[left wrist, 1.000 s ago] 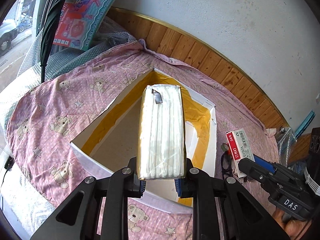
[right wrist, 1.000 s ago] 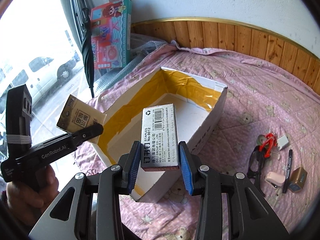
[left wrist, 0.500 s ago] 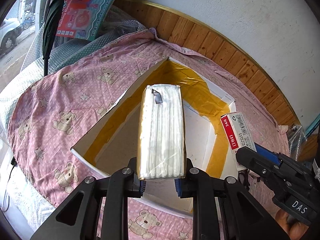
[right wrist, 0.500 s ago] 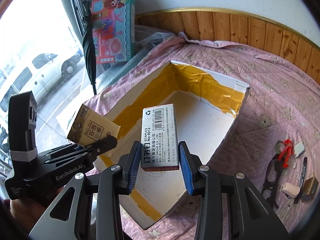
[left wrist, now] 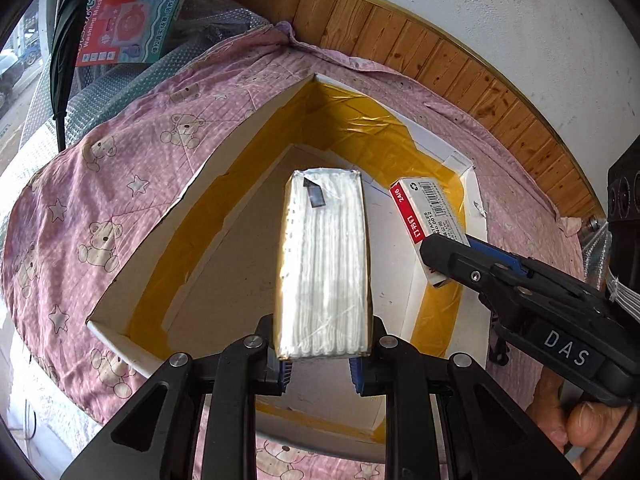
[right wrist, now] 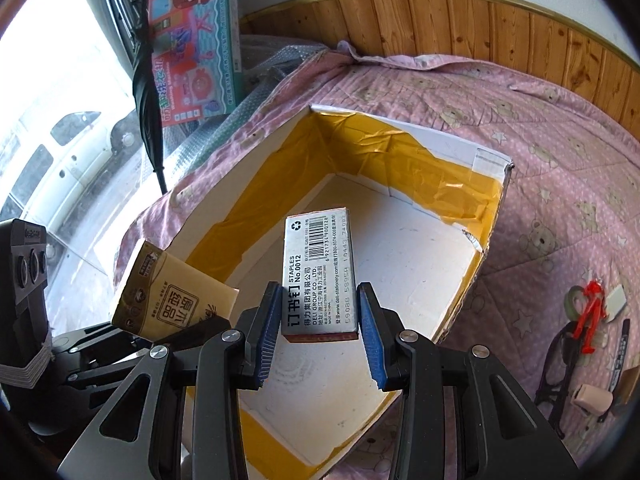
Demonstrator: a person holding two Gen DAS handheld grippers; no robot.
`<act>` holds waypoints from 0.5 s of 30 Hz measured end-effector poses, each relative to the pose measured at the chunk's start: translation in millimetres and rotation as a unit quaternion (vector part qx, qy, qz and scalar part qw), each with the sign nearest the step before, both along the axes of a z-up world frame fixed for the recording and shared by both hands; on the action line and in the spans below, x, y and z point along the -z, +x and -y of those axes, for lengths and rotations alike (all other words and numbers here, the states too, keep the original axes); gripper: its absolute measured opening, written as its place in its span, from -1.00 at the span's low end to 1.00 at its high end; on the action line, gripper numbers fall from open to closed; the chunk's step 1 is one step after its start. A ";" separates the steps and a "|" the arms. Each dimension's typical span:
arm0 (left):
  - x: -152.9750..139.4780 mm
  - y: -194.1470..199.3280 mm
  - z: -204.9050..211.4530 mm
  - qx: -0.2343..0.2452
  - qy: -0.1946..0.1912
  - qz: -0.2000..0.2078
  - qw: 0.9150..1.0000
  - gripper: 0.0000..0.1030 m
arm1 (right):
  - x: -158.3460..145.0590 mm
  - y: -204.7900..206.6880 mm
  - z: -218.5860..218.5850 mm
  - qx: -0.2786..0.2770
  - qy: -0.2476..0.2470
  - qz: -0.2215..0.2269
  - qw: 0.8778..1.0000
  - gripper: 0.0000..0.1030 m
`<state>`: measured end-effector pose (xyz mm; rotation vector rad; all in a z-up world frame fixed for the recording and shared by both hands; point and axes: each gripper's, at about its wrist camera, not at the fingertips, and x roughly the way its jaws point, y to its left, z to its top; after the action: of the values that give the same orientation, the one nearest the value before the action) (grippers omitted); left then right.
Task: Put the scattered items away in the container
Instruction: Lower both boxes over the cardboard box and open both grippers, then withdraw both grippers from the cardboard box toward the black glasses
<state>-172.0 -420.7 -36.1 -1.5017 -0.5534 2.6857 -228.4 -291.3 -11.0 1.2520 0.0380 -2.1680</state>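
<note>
Cardboard box (right wrist: 490, 168), 1 of it, sits open on the pink bear quilt (left wrist: 132, 152), yellow tape lining its walls, white floor showing bare. Both loads hang right over that opening now! Left gripper (left wrist: 322, 362) is pinching 1 tissue pack (left wrist: 324, 264) by its near end, long side pointing toward the far corner. Right gripper (right wrist: 319, 334) has its blue pads either side of 1 staple box (right wrist: 318, 276); I see slim gaps there, so I cannot tell if the clamp is firm.

Best play from here, I'd say: lower each item close to the floor before letting go, tissue pack along the left wall, staple box to the right side, so they land flat and the 2 grippers stay apart.

Off to the right on the quilt, well apart from the box: 1 pair of glasses (right wrist: 554, 364), 1 red clip (right wrist: 588, 312), 1 pen (right wrist: 621, 350), plus a few small pieces too tiny to name.
</note>
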 end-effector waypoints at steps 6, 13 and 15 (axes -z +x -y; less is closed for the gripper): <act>1.3 -15.6 1.0 0.003 0.000 0.012 1.000 -0.55 | 1.4 -10.9 7.7 0.000 0.000 0.001 1.000 -0.22; 17.4 -22.7 1.1 0.001 -0.004 0.046 0.999 -0.30 | 13.6 -5.9 -0.1 0.004 -0.014 0.016 1.000 -0.15; 21.2 -16.6 2.6 -0.003 -0.002 0.049 0.999 -0.30 | 14.6 1.4 -14.5 0.019 -0.031 0.017 0.999 -0.15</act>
<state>-188.6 -423.3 -57.3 -1.6413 -0.5567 2.6307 -227.0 -276.8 -25.6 1.2636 -0.0660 -2.1626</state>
